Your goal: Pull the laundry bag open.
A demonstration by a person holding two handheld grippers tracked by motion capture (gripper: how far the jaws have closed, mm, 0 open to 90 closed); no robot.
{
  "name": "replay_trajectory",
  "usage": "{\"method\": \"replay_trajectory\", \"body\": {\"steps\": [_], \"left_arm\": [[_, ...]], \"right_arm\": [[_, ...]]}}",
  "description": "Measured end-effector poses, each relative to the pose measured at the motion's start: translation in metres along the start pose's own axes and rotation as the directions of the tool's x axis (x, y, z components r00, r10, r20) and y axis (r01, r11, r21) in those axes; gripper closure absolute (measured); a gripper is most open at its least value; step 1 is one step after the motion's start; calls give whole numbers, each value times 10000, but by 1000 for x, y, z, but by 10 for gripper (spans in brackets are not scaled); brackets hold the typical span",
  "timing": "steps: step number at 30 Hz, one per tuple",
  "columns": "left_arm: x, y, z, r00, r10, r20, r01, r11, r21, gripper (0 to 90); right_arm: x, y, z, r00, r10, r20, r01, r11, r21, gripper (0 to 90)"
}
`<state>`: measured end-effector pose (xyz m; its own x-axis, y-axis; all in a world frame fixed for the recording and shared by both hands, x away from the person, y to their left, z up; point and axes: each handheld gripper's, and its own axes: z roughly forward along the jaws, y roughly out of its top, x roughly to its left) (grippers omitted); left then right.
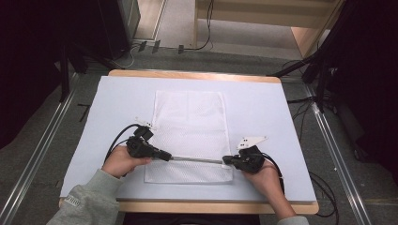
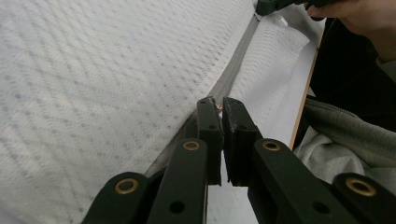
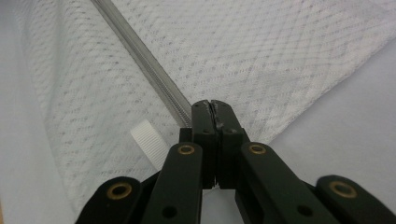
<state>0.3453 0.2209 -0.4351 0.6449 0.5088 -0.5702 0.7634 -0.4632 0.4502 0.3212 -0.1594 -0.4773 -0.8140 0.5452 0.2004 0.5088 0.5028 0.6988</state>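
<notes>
A white mesh bag (image 1: 190, 126) lies flat on the white table, and its grey zipper (image 1: 197, 160) runs across near the front end. My left gripper (image 1: 169, 157) lies at the zipper's left part, jaws shut on a small coppery zipper pull (image 2: 217, 106). The zipper (image 2: 233, 74) stretches away from it toward the other hand. My right gripper (image 1: 224, 161) sits at the zipper's right end, its jaws (image 3: 212, 106) pressed together on the end of the zipper (image 3: 154, 65) at the bag's edge. A white ribbed tab (image 3: 149, 142) pokes out beside them.
The white table (image 1: 263, 108) has a wooden rim. A person's grey sleeve (image 1: 89, 201) and both hands reach in over the front edge. Cables trail from both grippers. Dark stands and floor cables surround the table.
</notes>
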Motion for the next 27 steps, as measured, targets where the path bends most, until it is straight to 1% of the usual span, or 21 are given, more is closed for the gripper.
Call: {"method": "replay_trajectory", "body": {"steps": [5,8,9,10,11,12,13,14,16,17,18,19,22,24,26,27], "left_arm": [[2,-3,-4,9999,-126,-8,126,9999,-54,878],[2,-5,-4,9999,-133,3,133,9999,-53,878],[2,-5,-5,10000,-51,-55,51,10000,21,878],[2,-6,-5,9999,-77,-129,77,10000,9,878],[4,-7,-6,9998,-199,-83,199,9998,-45,878],[6,-8,-8,9998,-173,-112,173,9998,-44,878],[7,-8,-9,9996,-273,14,273,9996,-77,878],[7,-9,-10,9995,-312,-107,311,9995,-63,878],[8,-9,-11,9994,-306,-144,305,9995,-76,878],[9,-11,-13,9991,-408,-134,407,9991,-126,878],[11,-12,-15,9992,-383,-114,381,9992,-141,878],[11,-13,-16,9989,-449,-169,446,9989,-147,878],[13,-15,-19,9987,-461,-205,458,9989,-140,878],[14,-18,-24,9989,-410,-235,405,9989,-222,878],[15,-20,-26,9987,-448,-224,442,9988,-232,878],[18,-23,-31,9983,-509,-290,503,9985,-212,878]], "right_arm": [[0,0,0,10000,30,-23,-29,10000,37,900],[0,1,0,10000,58,-42,-57,10000,69,900],[0,1,0,10000,57,-38,-57,10000,72,900],[0,1,0,10000,32,-39,-31,10000,63,900],[0,0,0,10000,8,-44,-8,10000,44,900],[-1,0,0,10000,10,-59,-10,10000,45,900],[-1,0,0,10000,38,-65,-38,10000,19,900],[-1,0,0,10000,30,-86,-30,10000,12,900],[-1,0,0,10000,26,-74,-25,10000,47,900],[-1,0,0,10000,21,-82,-21,10000,49,900],[-1,0,0,10000,-6,-58,6,10000,67,900],[0,1,0,10000,-3,-60,4,10000,65,900],[-1,1,0,10000,-24,-68,25,10000,70,900],[-1,1,0,9999,-75,-78,76,9999,91,900],[-1,2,0,9998,-148,-95,149,9998,115,900],[-1,2,0,9998,-150,-101,151,9998,120,900]]}}
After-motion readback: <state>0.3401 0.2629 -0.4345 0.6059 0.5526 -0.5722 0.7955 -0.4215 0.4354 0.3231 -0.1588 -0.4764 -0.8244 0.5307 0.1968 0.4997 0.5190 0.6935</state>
